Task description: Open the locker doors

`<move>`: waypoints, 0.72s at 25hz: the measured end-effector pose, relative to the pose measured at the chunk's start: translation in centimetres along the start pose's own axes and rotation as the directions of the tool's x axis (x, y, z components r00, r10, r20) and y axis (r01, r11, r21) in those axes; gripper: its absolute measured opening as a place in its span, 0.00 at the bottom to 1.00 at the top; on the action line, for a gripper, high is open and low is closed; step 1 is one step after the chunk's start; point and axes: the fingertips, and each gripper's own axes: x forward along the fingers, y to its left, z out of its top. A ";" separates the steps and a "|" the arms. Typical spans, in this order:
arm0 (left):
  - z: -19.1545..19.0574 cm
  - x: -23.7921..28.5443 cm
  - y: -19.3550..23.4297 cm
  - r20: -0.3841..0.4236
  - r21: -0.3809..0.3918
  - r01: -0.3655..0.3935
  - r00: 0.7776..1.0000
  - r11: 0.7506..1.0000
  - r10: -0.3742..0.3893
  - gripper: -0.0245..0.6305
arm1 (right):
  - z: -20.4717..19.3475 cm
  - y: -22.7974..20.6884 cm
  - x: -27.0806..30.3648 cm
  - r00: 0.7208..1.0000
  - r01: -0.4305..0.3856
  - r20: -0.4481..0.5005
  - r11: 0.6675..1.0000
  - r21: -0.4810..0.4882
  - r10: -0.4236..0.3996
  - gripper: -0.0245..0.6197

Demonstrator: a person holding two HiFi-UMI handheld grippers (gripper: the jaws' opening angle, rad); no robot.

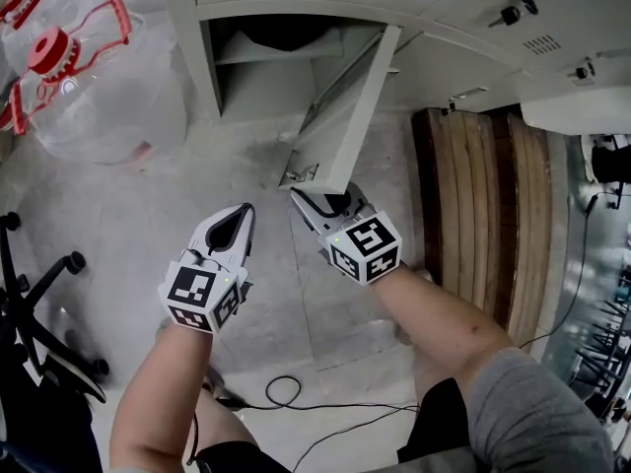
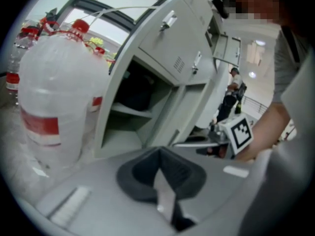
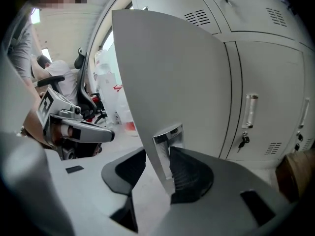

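Before grey lockers point(image 1: 463, 8), right gripper point(image 1: 317, 197) gapes around door edge point(image 1: 325, 170); left gripper point(image 1: 242, 215) clenched empty.

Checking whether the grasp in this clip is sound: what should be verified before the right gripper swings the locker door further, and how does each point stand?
1. Locker door unlatched: ok. It stands swung out from its compartment.
2. Right gripper clamped on the door's handle plate: not ok. The jaws straddle the plate, one pad against it and the other apart from the door.
3. Left gripper out of the way: ok. It is shut, empty and beside the door, not touching it.
4. Swing path: ok. The water jug stands apart from the door.
5. Neighbouring door ready for its turn: ok. It is closed, with a key in its lock.
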 end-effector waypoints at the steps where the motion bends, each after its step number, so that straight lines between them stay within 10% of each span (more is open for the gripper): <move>1: 0.1 0.3 0.0 0.002 -0.002 0.001 1.000 1.000 -0.001 0.04 | -0.1 -0.2 -0.3 1.000 -0.006 -0.003 1.000 0.000 0.006 0.27; 18: -0.7 2.2 -1.0 -0.009 -0.007 0.019 1.000 1.000 -0.019 0.04 | -4.0 -5.9 -7.6 0.996 0.069 -0.054 0.994 0.084 -0.064 0.25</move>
